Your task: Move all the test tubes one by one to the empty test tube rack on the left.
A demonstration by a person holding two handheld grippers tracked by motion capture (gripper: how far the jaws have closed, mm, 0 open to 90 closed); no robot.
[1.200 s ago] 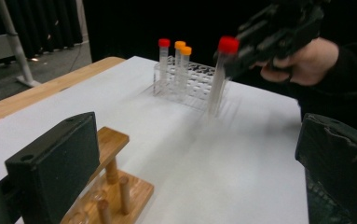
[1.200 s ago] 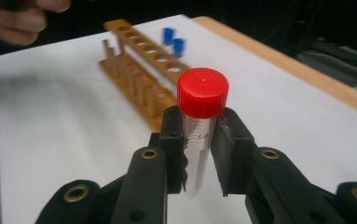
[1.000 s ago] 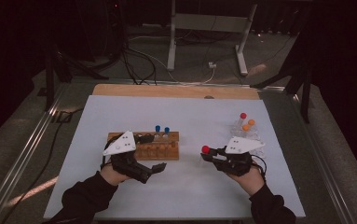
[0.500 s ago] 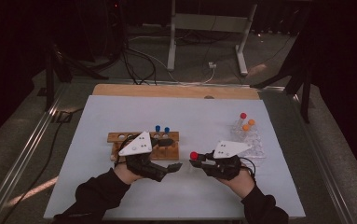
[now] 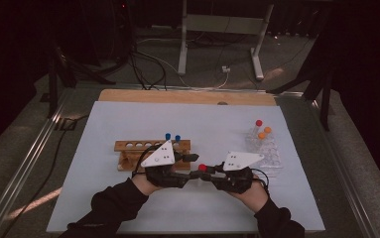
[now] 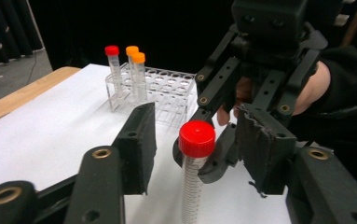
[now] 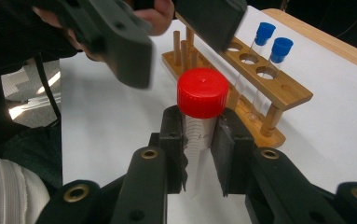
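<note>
Red-capped tube (image 7: 202, 112) clamped upright in right gripper (image 7: 199, 149), between left gripper's (image 6: 192, 140) spread jaws.

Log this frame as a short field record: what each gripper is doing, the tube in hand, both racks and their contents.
right gripper: shut on the red-capped tube, just below its cap, tube upright
left gripper: open, jaws on either side of that tube, not touching it
wooden rack: two blue-capped tubes at its right end, other holes empty
clear plastic rack: one red-capped and two orange-capped tubes at its far end
surface: white table
</note>
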